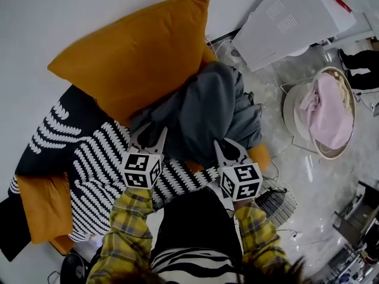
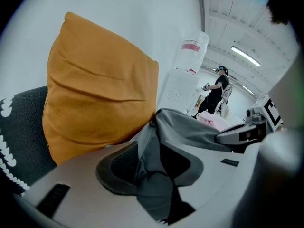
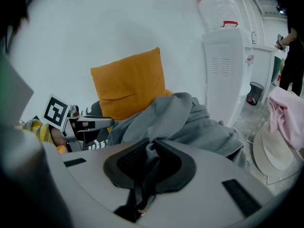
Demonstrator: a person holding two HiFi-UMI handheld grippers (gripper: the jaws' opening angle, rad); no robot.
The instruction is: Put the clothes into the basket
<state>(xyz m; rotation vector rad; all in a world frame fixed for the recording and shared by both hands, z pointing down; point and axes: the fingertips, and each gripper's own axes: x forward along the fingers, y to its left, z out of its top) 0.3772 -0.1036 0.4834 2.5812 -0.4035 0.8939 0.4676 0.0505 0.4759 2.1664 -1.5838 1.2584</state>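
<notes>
Orange pillow (image 1: pixel 136 52) backs the heaped grey garment (image 1: pixel 213 108), well apart from the basket (image 1: pixel 353 102); lift step in hand; left hand-held gripper (image 1: pixel 151 136) and right hand-held gripper (image 1: pixel 228 148) each pinch a fold; next, likely: carry it across, release over basket.

Orange pillow (image 1: pixel 136 52) rests beside a striped cushion (image 1: pixel 95 152).

There are two grippers, the left gripper (image 1: pixel 153 136) and the right gripper (image 1: pixel 227 147). One grey garment (image 1: pixel 207 108), one pink garment (image 1: pixel 328 108) and one basket (image 1: pixel 333 156) show. At least two orange cushions (image 1: pixel 139 52), one patterned throw (image 1: pixel 100 158) and one water dispenser (image 1: pixel 290 19) complete it.
</notes>
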